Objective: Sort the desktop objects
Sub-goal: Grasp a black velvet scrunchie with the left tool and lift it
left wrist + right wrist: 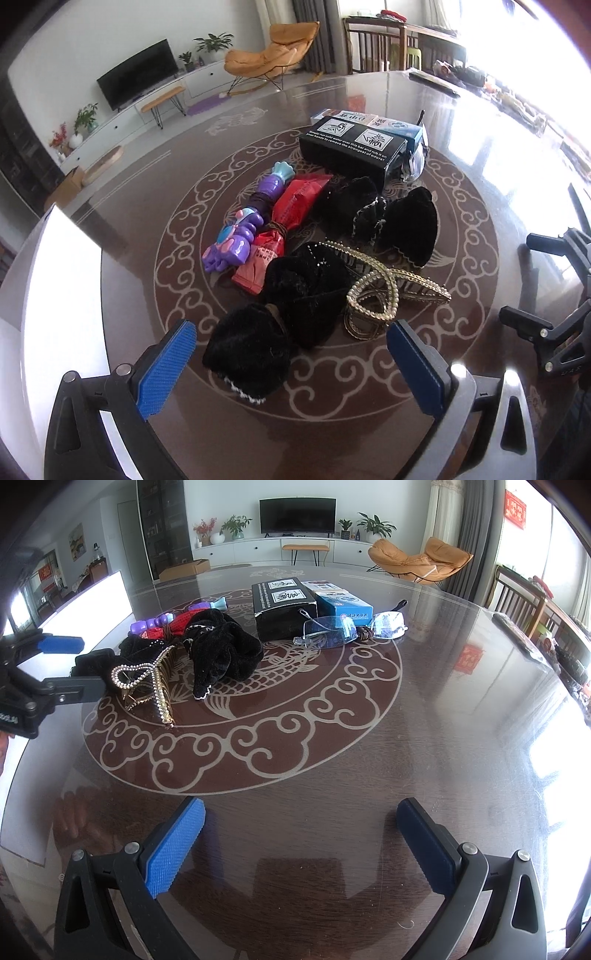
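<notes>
A pile lies in the middle of the round table (147, 206). Nearest my open left gripper (295, 369) is a black velvet bow (280, 314), its near lobe between the blue pads. Right of it lies a pearl hair claw (384, 291), which also shows in the right wrist view (147, 686). Behind are a second black bow (384, 218), a purple toy (240, 229), a red packet (284, 221), a black box (351, 147) and a blue box (391, 127). Clear glasses (340, 629) lie by the boxes. My right gripper (301, 849) is open and empty over bare table.
My left gripper shows at the left edge of the right wrist view (48, 664). Papers and clutter (561, 653) lie along the table's far right edge. A wooden chair (517, 602) stands beyond it.
</notes>
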Demonstrator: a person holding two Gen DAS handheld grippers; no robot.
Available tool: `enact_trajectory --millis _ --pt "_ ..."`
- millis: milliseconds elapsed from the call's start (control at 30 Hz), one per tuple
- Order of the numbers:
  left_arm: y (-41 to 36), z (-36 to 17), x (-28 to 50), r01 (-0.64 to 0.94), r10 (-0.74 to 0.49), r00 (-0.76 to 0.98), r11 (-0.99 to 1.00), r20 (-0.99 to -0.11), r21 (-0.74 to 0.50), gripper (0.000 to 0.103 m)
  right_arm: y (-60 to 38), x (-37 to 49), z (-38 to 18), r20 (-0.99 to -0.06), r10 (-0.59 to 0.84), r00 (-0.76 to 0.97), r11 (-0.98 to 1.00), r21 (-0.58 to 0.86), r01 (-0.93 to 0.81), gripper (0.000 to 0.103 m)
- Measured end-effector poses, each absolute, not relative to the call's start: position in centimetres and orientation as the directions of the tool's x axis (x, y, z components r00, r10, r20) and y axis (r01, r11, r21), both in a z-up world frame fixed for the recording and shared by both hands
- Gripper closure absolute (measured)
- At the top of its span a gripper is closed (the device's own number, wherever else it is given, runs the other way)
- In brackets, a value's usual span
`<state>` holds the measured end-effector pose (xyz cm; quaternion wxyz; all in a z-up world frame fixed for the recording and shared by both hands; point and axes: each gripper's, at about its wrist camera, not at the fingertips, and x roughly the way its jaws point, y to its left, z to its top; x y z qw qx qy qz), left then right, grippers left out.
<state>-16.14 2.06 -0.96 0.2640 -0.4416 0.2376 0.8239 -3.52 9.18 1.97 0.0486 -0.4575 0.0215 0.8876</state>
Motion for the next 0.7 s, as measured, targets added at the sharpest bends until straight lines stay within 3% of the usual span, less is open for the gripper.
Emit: enact_trajectory --millis 100,133,167,200,267,300,333,500,600,633,667,700 --pt "2.4 -2.3 -16.9 -0.671 0.270 -0.390 -0.738 -0.880 0.072 0.000 9.2 -3.5 2.0 -0.814 0.067 -0.577 -0.994 -0.006 -0.106 0.000" --pt "2.2 -2.5 -16.7 -0.672 0.294 -0.391 -0.738 -0.872 0.052 0.009 9.2 -3.5 2.0 -0.814 0.067 -0.577 -0.994 -0.006 -0.106 0.000" --pt "1.9 -2.4 -16.2 -0.670 0.314 -0.404 -0.741 -0.859 0.044 0.025 9.2 -3.5 2.0 -0.814 0.067 -0.577 -0.994 -0.006 -0.106 0.000" --pt "1.6 -2.3 -15.8 -0.663 0.334 -0.417 -0.747 -0.845 0.033 0.031 9.2 -3.5 2.0 -0.814 0.066 -0.577 -0.994 -0.006 -0.106 0.000" --pt "0.7 -1.9 -15.0 -0.643 0.368 -0.421 -0.766 -0.829 -0.013 0.060 9.2 -3.5 2.0 -0.814 0.067 -0.577 -0.994 -0.006 -0.106 0.000" --pt "0.1 -1.6 -14.5 -0.628 0.373 -0.427 -0.778 -0.824 -0.027 0.069 9.2 -3.5 2.0 -0.814 0.067 -0.577 -0.994 -0.006 -0.106 0.000" --pt "-0.5 -1.4 -13.8 -0.611 0.381 -0.431 -0.790 -0.818 -0.047 0.072 9.2 -3.5 2.0 -0.814 0.067 -0.577 -0.994 -0.006 -0.106 0.000" --pt "-4.0 -1.5 -8.4 -0.483 0.338 -0.495 -0.873 -0.800 -0.070 0.072 9.2 -3.5 2.0 -0.814 0.067 -0.577 -0.994 -0.006 -0.106 0.000" --pt "-5.2 -1.6 -5.2 -0.436 0.315 -0.527 -0.897 -0.789 -0.068 0.065 9.2 -3.5 2.0 -0.814 0.067 -0.577 -0.994 -0.006 -0.107 0.000" --pt "-5.5 -1.5 -4.7 -0.434 0.319 -0.533 -0.898 -0.784 -0.071 0.051 9.2 -3.5 2.0 -0.814 0.067 -0.577 -0.994 -0.006 -0.107 0.000" --pt "-5.6 -1.4 -4.3 -0.437 0.326 -0.541 -0.897 -0.775 -0.072 0.028 9.2 -3.5 2.0 -0.814 0.067 -0.577 -0.994 -0.006 -0.107 0.000" --pt "-5.6 -1.2 -4.1 -0.439 0.327 -0.557 -0.896 -0.763 -0.064 0.016 9.2 -3.5 2.0 -0.814 0.067 -0.577 -0.994 -0.006 -0.107 0.000"
